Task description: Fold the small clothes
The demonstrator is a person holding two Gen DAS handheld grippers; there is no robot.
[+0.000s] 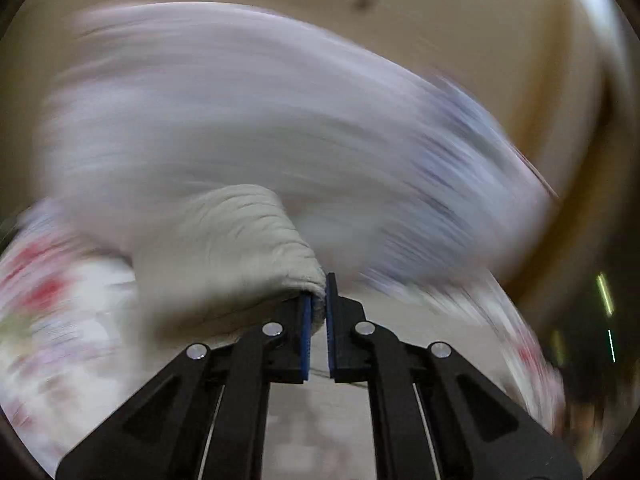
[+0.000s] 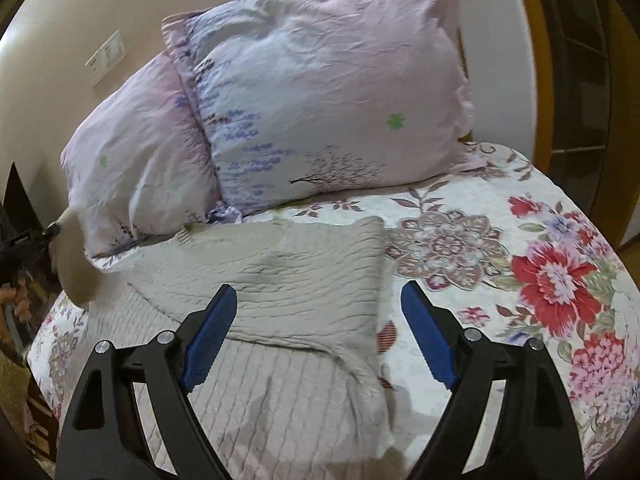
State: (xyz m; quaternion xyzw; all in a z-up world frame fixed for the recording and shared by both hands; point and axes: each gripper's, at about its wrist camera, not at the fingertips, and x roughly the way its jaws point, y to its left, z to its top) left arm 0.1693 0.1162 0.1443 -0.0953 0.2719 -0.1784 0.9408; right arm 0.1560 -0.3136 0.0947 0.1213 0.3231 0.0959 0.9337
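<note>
Holding a bunched bit of the cream knit sweater [image 1: 224,248], the left gripper [image 1: 318,312] has its jaws almost closed, with the cloth pinched between the blue pads [image 1: 306,336]. The sweater bit rises up and to the left from the jaws. All things behind it are blurry in the left wrist view: a big pale pillow [image 1: 260,112], a flowery bedspread [image 1: 44,320] and a cream wall [image 1: 460,20].

From the right wrist view, the right gripper [image 2: 318,332] has its jaws wide open and holds nothing. It hangs just above the sweater [image 2: 280,272], pointing toward the pillows. The sweater lies on the flowery bedspread [image 2: 540,272], with one part folded over the rest. Two pale pink pillows [image 2: 320,88] lean against the wall [image 2: 100,4] behind the sweater. A light switch [image 2: 106,58] sits on that wall.
</note>
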